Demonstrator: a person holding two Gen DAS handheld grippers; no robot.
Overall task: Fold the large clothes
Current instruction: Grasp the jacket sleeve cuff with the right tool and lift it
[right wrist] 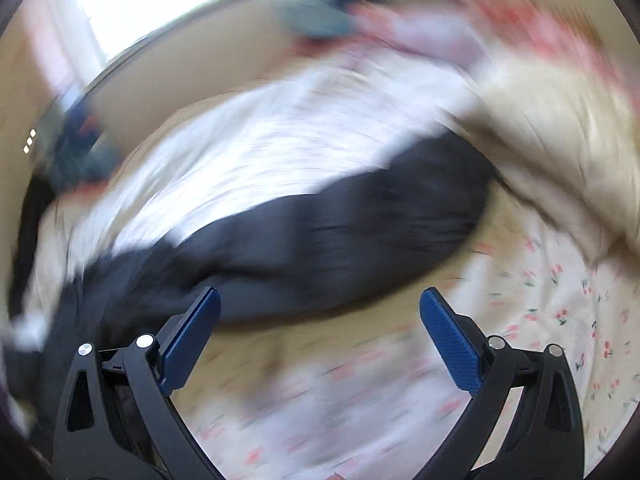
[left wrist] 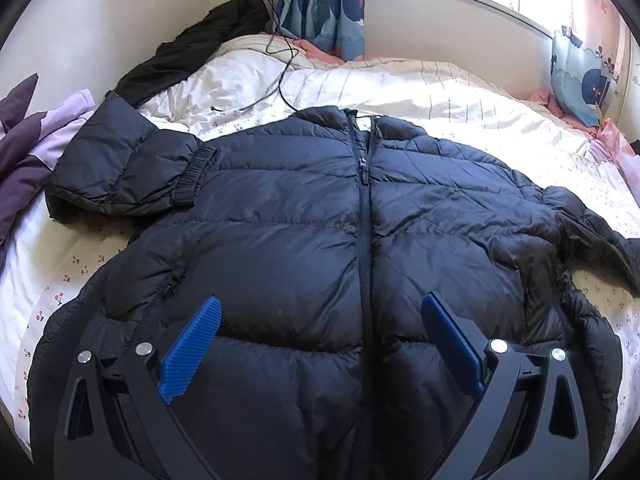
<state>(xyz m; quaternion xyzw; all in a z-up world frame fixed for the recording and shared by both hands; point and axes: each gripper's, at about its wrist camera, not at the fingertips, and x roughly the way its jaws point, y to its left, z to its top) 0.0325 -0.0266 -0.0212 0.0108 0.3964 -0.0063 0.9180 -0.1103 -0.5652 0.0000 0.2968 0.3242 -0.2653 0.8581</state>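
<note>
A dark navy puffer jacket lies front up on the bed, zipped, hem toward me. Its left sleeve is folded in across the chest, cuff near the middle. The other sleeve stretches out to the right. My left gripper hovers open over the lower front of the jacket, with nothing between its blue pads. The right wrist view is smeared by motion: a dark sleeve lies across the floral sheet, and my right gripper stands open just short of it, holding nothing.
A white duvet is bunched behind the jacket with a black cable across it. Purple clothes lie at the left edge, a black garment at the back left. A cushion leans at the right wall. Floral sheet lies under my right gripper.
</note>
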